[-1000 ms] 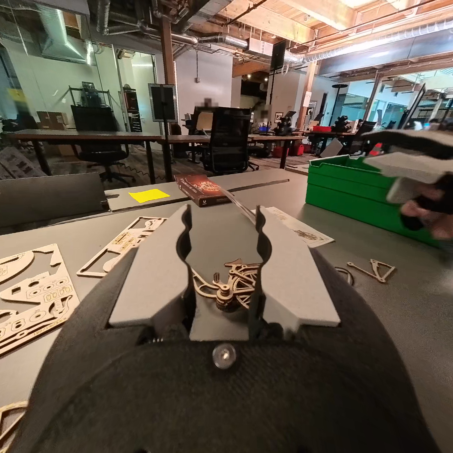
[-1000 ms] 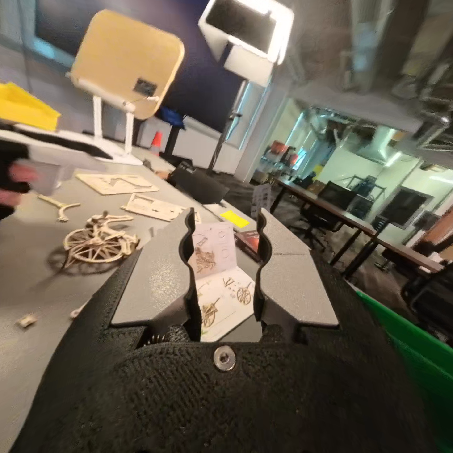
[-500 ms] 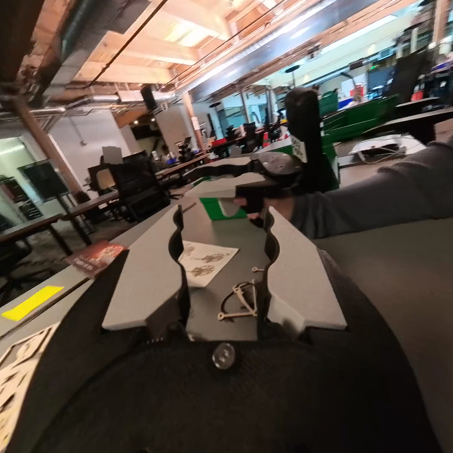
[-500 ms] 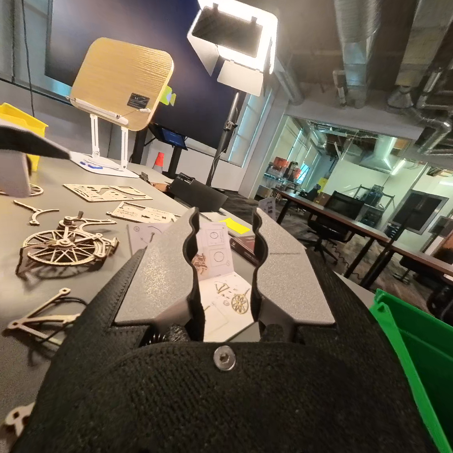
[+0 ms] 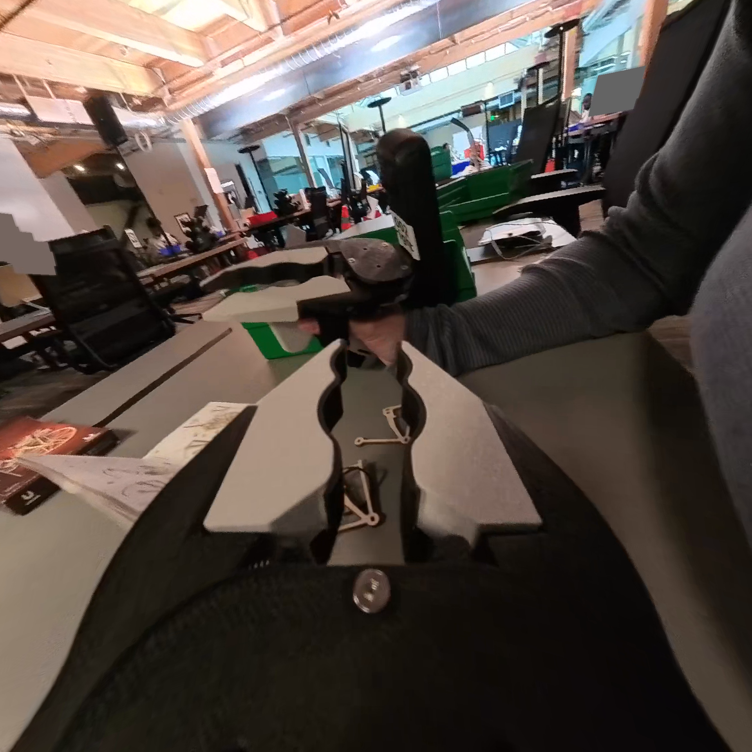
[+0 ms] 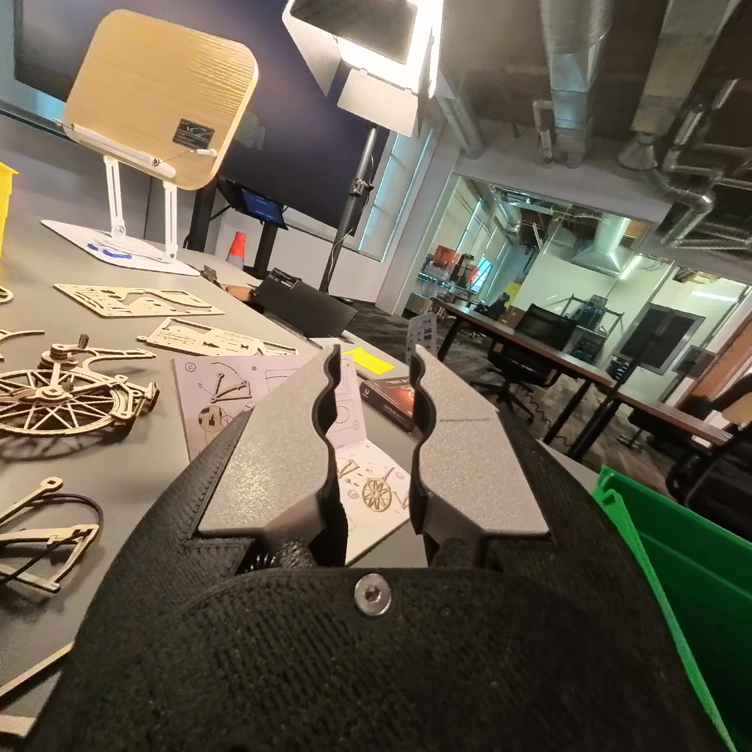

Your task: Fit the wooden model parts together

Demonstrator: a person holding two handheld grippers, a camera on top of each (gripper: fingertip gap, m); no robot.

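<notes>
Swinging lower now, the left gripper (image 5: 371,358) closes in on the pale wooden triangular frame with its black elastic loop (image 5: 358,502), flat on the grey table (image 5: 569,427) between its wide-parted fingers. Right gripper (image 6: 373,358) hovers open, empty. Best approach: centre, descend level, pinch one strut without snagging elastic.

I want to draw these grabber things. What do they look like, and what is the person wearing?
Each gripper has two flat grey fingers with wavy black inner edges, a textured black body and a silver screw. The right gripper has a tall black handle with a white tag. The person wears a grey ribbed sleeve.
</notes>
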